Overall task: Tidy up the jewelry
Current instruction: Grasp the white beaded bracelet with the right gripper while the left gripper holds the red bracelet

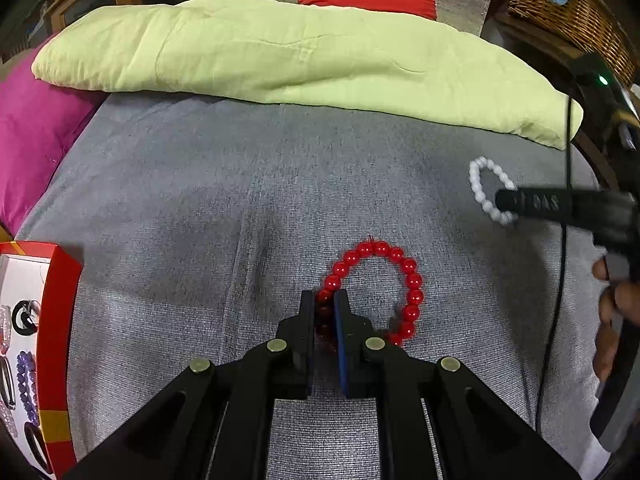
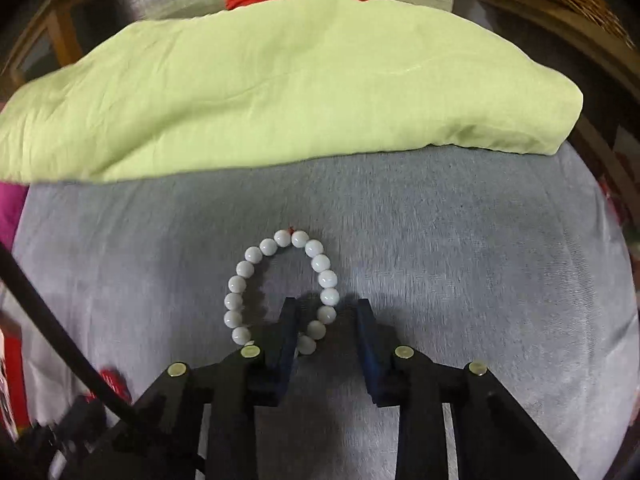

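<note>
Left tool [image 1: 325, 300]: your jaws are narrow, clamped on the red bead bracelet [image 1: 400, 280]; the loop lies ahead and right on the grey bed cover [image 1: 200, 200].
Right tool [image 2: 327, 308]: half-wide around the white bead bracelet [image 2: 248, 256]; pads not pressing.
Edges: green quilt [image 1: 280, 52] ahead; red jewelry box [image 1: 56, 320] far left.
Room: open cover between the tools.
Writing: blurred letters on the right tool, unreadable.

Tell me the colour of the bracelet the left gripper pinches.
Red bracelet, clearest in the left wrist view.

Grey bedcover [image 1: 200, 208], green quilt [image 1: 280, 52], wicker basket [image 1: 576, 8] behind.
</note>
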A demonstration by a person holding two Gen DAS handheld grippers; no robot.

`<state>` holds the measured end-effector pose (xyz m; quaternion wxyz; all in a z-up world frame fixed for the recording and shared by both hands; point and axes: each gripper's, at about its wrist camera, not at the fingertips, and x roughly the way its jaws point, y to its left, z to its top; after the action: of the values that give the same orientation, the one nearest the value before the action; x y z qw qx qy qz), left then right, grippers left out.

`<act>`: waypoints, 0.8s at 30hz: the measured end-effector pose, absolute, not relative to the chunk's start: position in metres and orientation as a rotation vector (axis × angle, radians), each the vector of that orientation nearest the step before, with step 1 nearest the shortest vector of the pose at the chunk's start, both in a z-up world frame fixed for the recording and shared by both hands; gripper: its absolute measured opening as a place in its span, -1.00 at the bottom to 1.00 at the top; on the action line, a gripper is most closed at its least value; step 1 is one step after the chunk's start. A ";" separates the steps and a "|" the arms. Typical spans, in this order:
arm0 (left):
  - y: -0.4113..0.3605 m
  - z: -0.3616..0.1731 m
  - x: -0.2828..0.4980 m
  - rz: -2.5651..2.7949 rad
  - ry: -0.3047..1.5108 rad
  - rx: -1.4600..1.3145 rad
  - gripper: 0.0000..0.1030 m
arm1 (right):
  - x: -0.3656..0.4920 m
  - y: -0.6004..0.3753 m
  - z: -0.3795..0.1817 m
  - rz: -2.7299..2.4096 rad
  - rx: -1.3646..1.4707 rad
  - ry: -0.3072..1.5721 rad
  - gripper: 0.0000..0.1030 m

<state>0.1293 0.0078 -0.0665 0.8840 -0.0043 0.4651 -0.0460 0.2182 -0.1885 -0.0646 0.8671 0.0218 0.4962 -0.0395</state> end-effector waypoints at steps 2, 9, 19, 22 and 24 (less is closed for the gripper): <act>0.006 -0.067 0.129 -0.090 0.962 0.003 -0.81 | 0.208 -0.191 -0.066 -0.067 0.034 1.043 -0.39; 0.003 -0.066 0.125 -0.076 0.950 0.024 -0.80 | 0.169 -0.205 -0.069 -0.022 0.024 1.047 -0.40; 0.001 -0.065 0.122 -0.070 0.945 0.035 -0.80 | 0.158 -0.205 -0.070 0.010 0.037 1.075 -0.43; 0.001 -0.065 0.123 -0.071 0.947 0.032 -0.80 | 0.155 -0.200 -0.071 -0.007 0.011 1.065 -0.54; 0.002 -0.064 0.122 -0.071 0.947 0.031 -0.80 | 0.154 -0.199 -0.070 -0.015 0.011 1.064 -0.72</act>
<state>0.1225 0.0016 -0.0643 0.8893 0.0148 0.4558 -0.0341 0.1541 -0.1986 -0.0701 0.8616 0.0054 0.5074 -0.0072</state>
